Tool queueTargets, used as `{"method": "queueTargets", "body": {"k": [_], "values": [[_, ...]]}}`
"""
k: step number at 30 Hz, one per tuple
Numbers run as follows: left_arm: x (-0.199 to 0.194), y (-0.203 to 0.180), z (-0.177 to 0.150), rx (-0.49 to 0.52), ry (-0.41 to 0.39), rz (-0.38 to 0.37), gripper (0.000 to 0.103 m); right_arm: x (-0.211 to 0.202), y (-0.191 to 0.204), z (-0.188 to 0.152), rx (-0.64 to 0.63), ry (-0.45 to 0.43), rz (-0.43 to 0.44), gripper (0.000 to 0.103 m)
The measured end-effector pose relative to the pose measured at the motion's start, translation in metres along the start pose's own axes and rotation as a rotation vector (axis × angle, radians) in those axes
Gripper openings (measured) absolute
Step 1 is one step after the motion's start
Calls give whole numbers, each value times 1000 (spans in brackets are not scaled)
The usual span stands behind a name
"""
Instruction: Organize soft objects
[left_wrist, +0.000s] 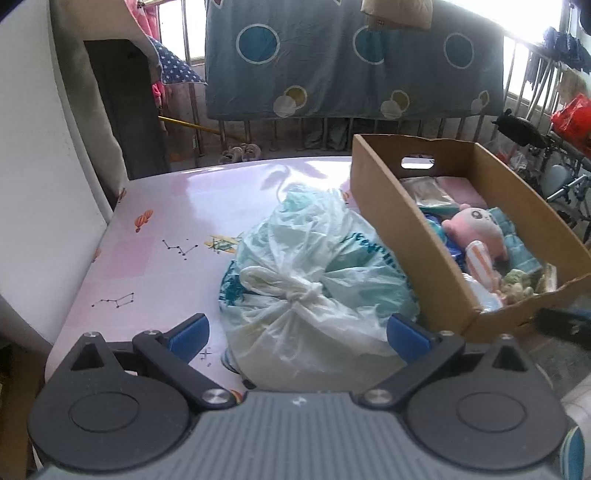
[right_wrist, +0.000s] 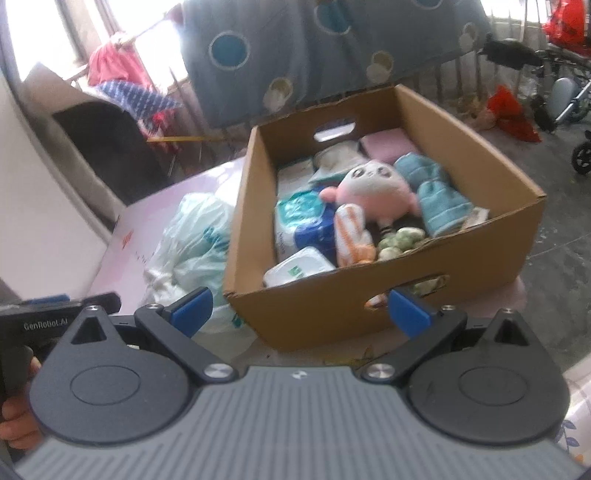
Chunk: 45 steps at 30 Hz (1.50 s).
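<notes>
The left gripper (left_wrist: 298, 334) is wide open around the knotted translucent plastic bag (left_wrist: 314, 280); the right gripper (right_wrist: 300, 312), also open, faces the brown cardboard box (right_wrist: 388, 295) with the pink plush toy (right_wrist: 373, 192).

The worktop (left_wrist: 155, 258) is covered in glossy pale pink sheeting printed with constellation lines and small hot-air balloons, and it runs up against a white wall on its left edge. A knotted, translucent bag (left_wrist: 310, 280) lies on it near the middle, bulging with pale green and white contents. Just beside the bag, touching its right side, stands an open cardboard box (right_wrist: 332, 310) with cut-out handle slots, its near wall reaching close to the worktop's front edge.
</notes>
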<state>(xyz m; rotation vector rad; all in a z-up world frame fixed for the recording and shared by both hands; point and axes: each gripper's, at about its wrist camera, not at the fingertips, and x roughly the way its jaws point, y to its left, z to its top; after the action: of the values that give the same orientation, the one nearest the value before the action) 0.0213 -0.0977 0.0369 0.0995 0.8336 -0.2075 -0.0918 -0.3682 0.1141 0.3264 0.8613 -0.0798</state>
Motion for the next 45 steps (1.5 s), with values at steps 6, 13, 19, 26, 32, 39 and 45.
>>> {"method": "queueTargets", "body": {"k": [6, 13, 19, 26, 32, 39, 45], "values": [[4, -12, 3, 3, 22, -15, 103, 10, 12, 3, -54, 40, -1, 102], [6, -20, 4, 31, 22, -18, 103, 18, 12, 9, -53, 58, 13, 102], [11, -20, 5, 29, 38, -20, 103, 22, 11, 13, -54, 67, 16, 102], [13, -18, 7, 23, 52, -17, 103, 24, 11, 15, -61, 71, 9, 102], [14, -18, 7, 20, 58, -17, 103, 26, 13, 15, -69, 81, 9, 102], [14, -18, 7, 27, 60, -19, 103, 27, 13, 15, -69, 84, 1, 102], [14, -19, 7, 26, 60, -17, 103, 27, 13, 15, -70, 85, 2, 102]]}}
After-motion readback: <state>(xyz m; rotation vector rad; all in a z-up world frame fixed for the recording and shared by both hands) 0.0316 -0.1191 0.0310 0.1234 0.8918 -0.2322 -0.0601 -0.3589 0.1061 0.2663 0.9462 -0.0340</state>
